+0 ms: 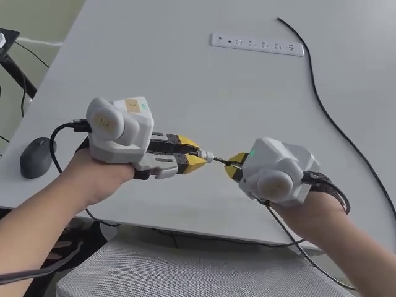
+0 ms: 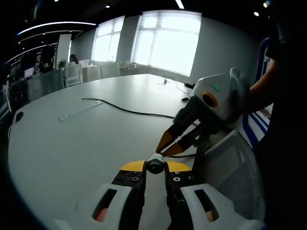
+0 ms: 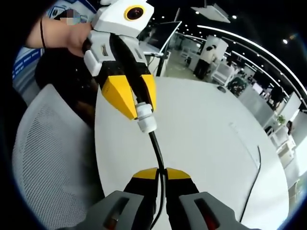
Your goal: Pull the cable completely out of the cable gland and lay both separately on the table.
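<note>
Pull step: left gripper (image 2: 155, 167) jaws clamp small white plastic cable gland (image 3: 146, 120), right gripper (image 3: 161, 171) pinches thin black cable (image 3: 157, 147); next, draw grippers apart until cable clears.

- There were two grippers: the left gripper (image 1: 198, 158) and the right gripper (image 1: 233, 166).
- There was one cable gland (image 1: 208, 157).
- There was one cable (image 3: 156, 145).
- One table (image 1: 185, 80) bore one power strip (image 1: 257, 44), one cord (image 1: 328, 112) and one mouse (image 1: 37, 156).
- There was one mesh chair (image 1: 185, 272).
</note>
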Motion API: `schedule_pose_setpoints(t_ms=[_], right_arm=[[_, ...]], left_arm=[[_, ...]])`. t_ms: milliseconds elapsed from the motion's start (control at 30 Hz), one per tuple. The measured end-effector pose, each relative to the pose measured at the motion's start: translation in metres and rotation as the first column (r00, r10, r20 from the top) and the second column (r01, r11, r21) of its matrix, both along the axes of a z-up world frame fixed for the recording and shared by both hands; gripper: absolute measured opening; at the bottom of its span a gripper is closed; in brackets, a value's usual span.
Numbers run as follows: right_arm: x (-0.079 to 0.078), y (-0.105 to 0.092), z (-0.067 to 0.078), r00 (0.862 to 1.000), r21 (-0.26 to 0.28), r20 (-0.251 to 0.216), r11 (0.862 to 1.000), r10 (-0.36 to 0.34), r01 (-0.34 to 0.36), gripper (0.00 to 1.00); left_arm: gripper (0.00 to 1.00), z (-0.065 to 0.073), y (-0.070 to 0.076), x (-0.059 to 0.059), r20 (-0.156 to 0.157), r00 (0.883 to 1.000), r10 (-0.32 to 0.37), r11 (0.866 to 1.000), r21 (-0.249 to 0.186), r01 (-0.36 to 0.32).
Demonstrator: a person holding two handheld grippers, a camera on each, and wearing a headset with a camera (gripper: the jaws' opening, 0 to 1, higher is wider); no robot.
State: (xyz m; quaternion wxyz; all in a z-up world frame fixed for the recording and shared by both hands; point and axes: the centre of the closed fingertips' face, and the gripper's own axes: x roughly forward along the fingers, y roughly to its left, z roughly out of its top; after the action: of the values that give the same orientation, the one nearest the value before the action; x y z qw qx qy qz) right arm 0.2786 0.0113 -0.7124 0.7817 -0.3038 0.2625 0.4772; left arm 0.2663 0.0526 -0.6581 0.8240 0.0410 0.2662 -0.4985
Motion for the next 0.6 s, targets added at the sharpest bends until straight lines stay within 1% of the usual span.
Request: schedule_pose_setpoints(t_ms=[133, 167, 267, 333, 400, 433, 533, 600], right_arm=[[-0.001, -0.008, -0.006, 0.999, -0.001, -0.030, 1.000, -0.031, 0.031, 0.00], [-0.003, -0.009, -0.008, 0.998, 0.006, -0.050, 0.999, -0.038, 0.039, 0.00], [-0.002, -0.015, -0.013, 0.997, -0.009, -0.056, 0.998, -0.057, 0.057, 0.00], [-0.001, -0.020, -0.016, 0.995, -0.011, -0.065, 0.997, -0.081, 0.080, 0.00], [0.000, -0.022, -0.018, 0.994, -0.015, -0.065, 0.996, -0.088, 0.087, 0.00], [0.000, -0.024, -0.020, 0.992, -0.014, -0.076, 0.995, -0.100, 0.099, 0.00], [0.000, -0.027, -0.023, 0.991, -0.020, -0.082, 0.994, -0.109, 0.107, 0.00], [0.000, -0.031, -0.029, 0.988, -0.027, -0.092, 0.992, -0.123, 0.120, 0.00]], left_arm=[[0.15, -0.001, -0.001, 0.000, 0.001, 1.000, 0.000, 1.000, 0.003, 0.000], [0.15, -0.001, -0.001, 0.000, 0.000, 1.000, -0.001, 1.000, 0.004, 0.001], [0.15, -0.002, 0.000, 0.001, 0.001, 1.000, 0.002, 1.000, 0.007, -0.002], [0.15, -0.002, 0.002, 0.002, 0.001, 1.000, 0.010, 1.000, 0.005, -0.010], [0.15, -0.002, 0.003, 0.003, 0.001, 1.000, 0.013, 1.000, 0.005, -0.013], [0.15, -0.002, 0.004, 0.003, 0.002, 1.000, 0.014, 1.000, 0.006, -0.014], [0.15, -0.004, 0.006, 0.003, -0.003, 1.000, 0.024, 1.000, 0.006, -0.024], [0.15, -0.004, 0.007, 0.002, -0.004, 1.000, 0.025, 1.000, 0.007, -0.025]])
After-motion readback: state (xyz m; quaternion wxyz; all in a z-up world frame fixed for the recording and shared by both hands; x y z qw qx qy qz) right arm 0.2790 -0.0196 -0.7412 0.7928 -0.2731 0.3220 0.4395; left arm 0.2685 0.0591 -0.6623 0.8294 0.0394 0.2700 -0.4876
